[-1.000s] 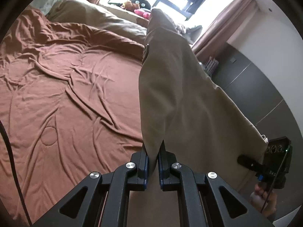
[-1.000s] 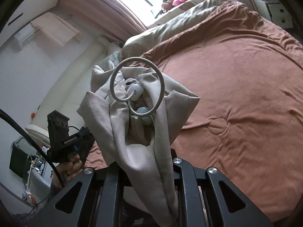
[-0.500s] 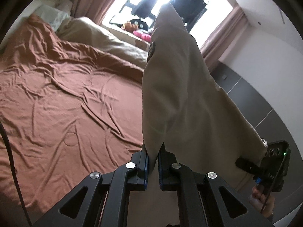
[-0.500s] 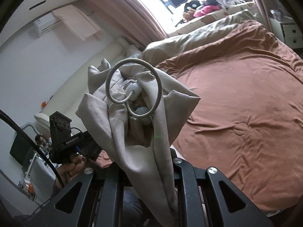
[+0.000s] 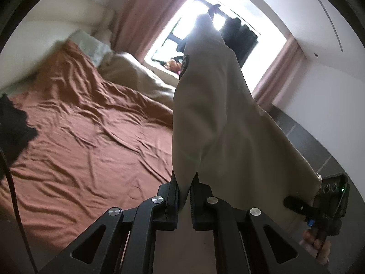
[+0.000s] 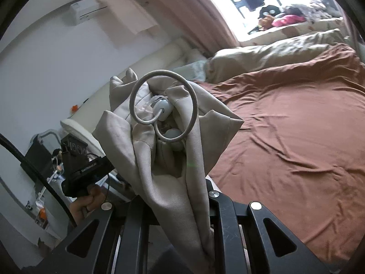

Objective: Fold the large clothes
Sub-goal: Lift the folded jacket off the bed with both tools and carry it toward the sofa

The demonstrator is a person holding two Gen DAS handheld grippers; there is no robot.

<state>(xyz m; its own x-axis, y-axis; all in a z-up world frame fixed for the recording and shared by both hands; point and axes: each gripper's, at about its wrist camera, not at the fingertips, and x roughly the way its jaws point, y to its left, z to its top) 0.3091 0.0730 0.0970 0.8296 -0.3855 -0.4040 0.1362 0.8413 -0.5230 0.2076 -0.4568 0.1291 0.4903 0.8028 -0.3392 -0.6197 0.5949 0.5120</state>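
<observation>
Both tongs are clamped on the beige garment [image 5: 212, 123]: left gripper [image 5: 184, 196] pinches an edge, right gripper [image 6: 182, 203] a bunched hem (drawcord [image 6: 159, 105] looped on top). It hangs stretched between them, presumably to spread flat on the bed [image 5: 91, 137] beyond.

Bedroom. Bed [image 5: 86, 137] w/ rumpled rust-brown sheet, beige duvet [image 6: 273, 52] bunched at far side. Bright window [image 5: 205, 29], pink curtains [image 5: 146, 16] either side. White walls, AC unit [image 6: 86, 11] high on wall. Cluttered window ledge [image 6: 285, 20].
</observation>
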